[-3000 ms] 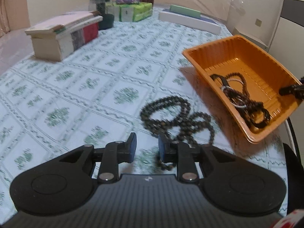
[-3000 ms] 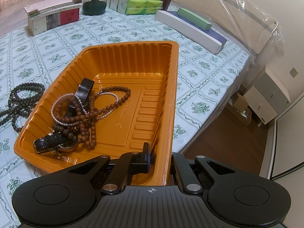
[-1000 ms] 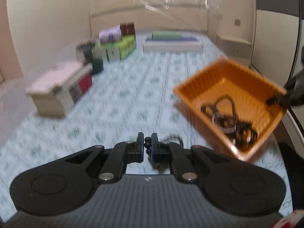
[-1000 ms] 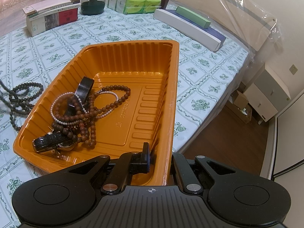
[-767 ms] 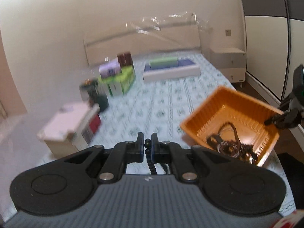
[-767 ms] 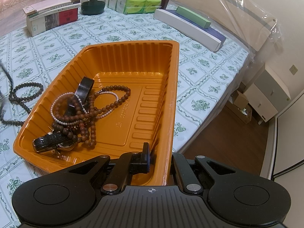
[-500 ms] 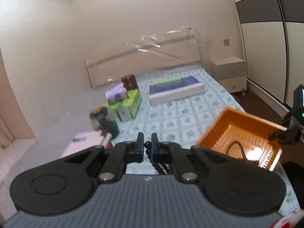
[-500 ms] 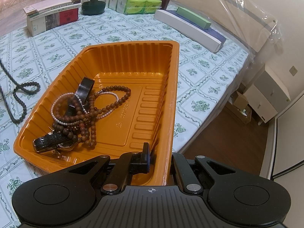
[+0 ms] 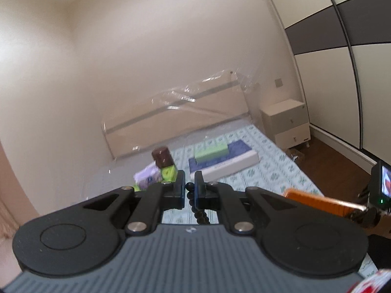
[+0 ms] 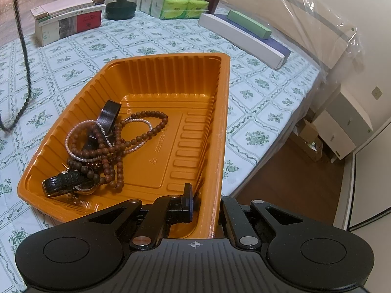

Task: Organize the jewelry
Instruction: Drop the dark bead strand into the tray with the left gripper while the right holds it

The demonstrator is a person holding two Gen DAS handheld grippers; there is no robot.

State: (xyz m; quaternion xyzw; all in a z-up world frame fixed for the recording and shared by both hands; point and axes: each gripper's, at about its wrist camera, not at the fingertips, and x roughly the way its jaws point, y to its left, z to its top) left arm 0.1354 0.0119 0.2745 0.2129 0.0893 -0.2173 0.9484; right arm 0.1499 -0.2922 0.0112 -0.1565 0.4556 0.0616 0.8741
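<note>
Two views examined. Left wrist view: left gripper point(image 9: 189, 190) raised, aimed at the far wall; fingers point(image 9: 179, 188) clamped on a dark bead strand point(image 9: 199, 213), beads pinched between the pads and trailing down below them. Beyond, bed point(image 9: 276, 168) with patterned sheet, long white box point(image 9: 227, 164), green tissue packs point(image 9: 168, 172). Orange tray point(image 9: 317, 202) at lower right, its rim only; right gripper partly seen at that edge.

Right wrist view: right gripper point(image 10: 205, 204) tilted down, fingers point(image 10: 187, 205) clamped on the near rim of the orange tray point(image 10: 220, 127), one inside the wall, the other outside. Inside the tray, left half: brown bead necklaces point(image 10: 136, 134), pearl strand point(image 10: 80, 141), black watch point(image 10: 66, 183), tangled together. Dark bead strand point(image 10: 24, 53) hanging at far left, above the bed point(image 10: 256, 97), clear of the tray.
</note>
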